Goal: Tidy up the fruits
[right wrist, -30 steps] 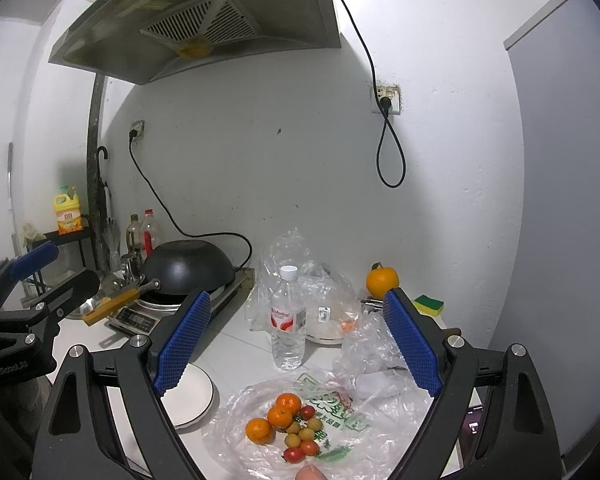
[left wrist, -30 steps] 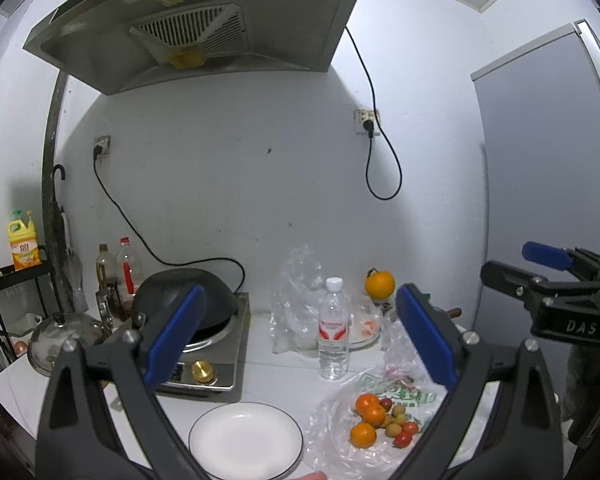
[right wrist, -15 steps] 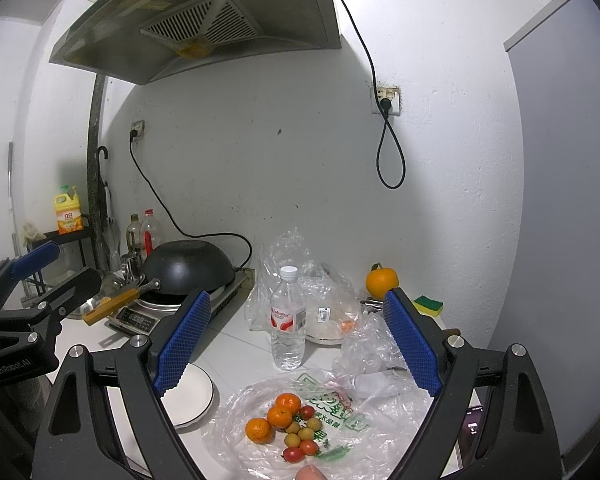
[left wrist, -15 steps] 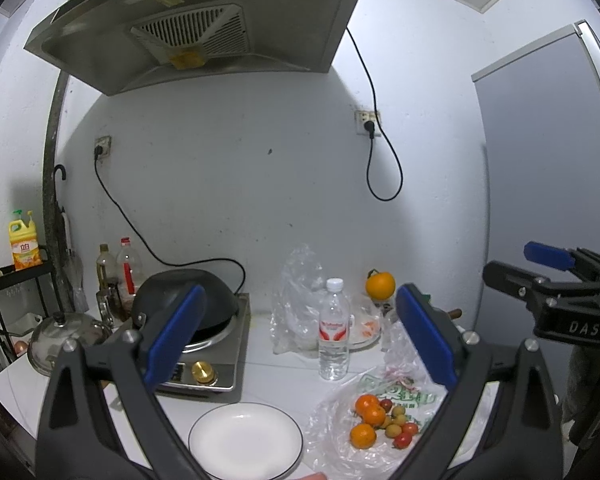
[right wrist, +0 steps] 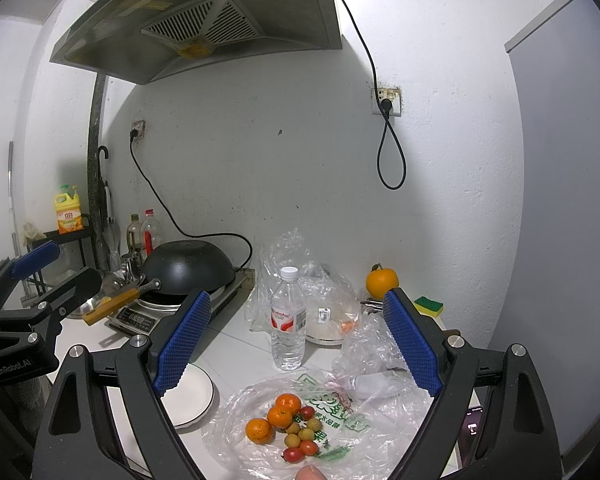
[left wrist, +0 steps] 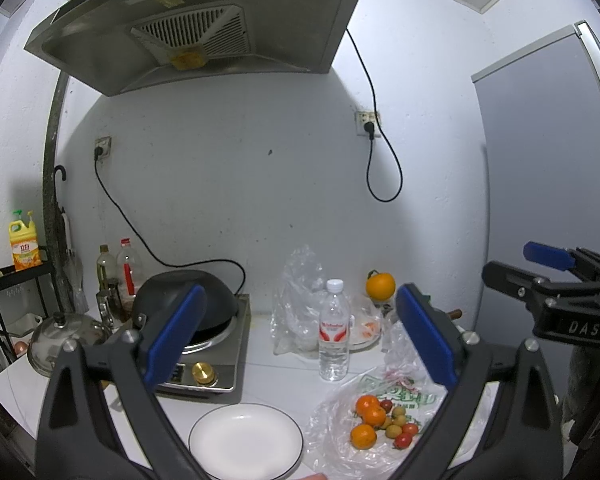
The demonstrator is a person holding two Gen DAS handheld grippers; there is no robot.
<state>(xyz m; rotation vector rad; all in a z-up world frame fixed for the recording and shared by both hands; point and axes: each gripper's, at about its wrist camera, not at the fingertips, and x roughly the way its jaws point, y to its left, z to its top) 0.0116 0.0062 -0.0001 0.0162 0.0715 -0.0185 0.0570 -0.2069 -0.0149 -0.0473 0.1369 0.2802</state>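
Note:
Small oranges, cherry tomatoes and pale longans lie on a clear plastic bag on the white counter. An empty white plate sits left of them. My left gripper is open and empty, held above the counter. My right gripper is open and empty, above the fruit pile. Each gripper shows at the edge of the other's view.
A water bottle stands behind the fruit. A black wok sits on an induction cooker at left. A large orange, a bagged dish and a sponge are by the wall.

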